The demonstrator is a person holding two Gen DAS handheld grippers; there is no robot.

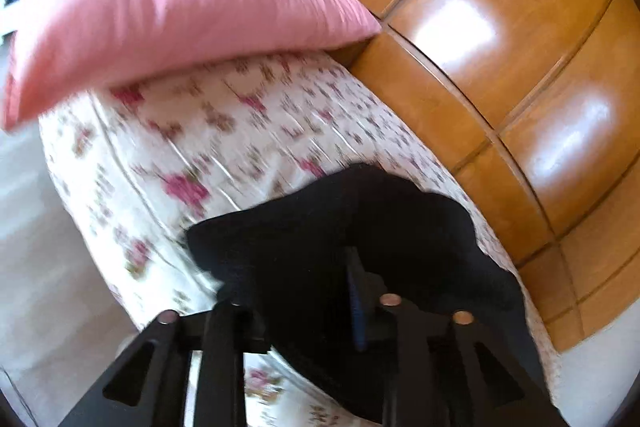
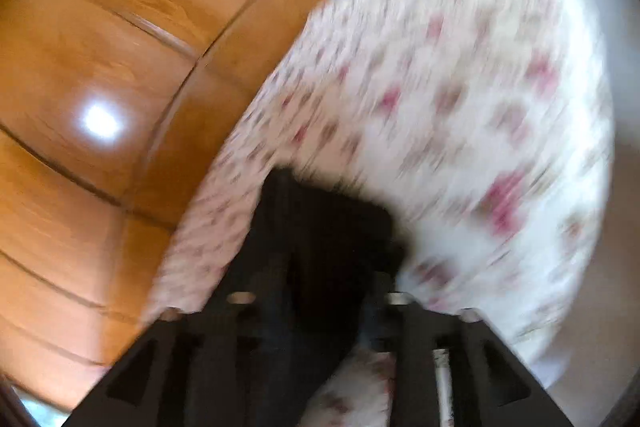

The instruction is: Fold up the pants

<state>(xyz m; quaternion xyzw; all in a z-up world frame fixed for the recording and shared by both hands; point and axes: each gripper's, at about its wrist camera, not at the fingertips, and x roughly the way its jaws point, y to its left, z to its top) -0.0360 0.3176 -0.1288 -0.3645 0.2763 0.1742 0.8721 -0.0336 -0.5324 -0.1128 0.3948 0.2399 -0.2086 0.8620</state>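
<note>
While both views are smeared by motion, the left tongs (image 1: 296,291) stand part-open over the black fabric pants (image 1: 340,227), with dark cloth lying between the fingers; whether the pads press on it I cannot tell. The right tongs (image 2: 320,291) are also part-open with black cloth bunched between the fingers, the grip just as unclear. Both seem placed at one end of the garment, probably to lift it for a fold. It lies on the white bed cover printed with pink flowers (image 1: 192,147), close to the glossy brown wooden headboard (image 1: 500,47). A plump pink pillow (image 1: 160,11) rests further up the bed. Most of the garment is cut off below, and black on black hides the fingertips.
</note>
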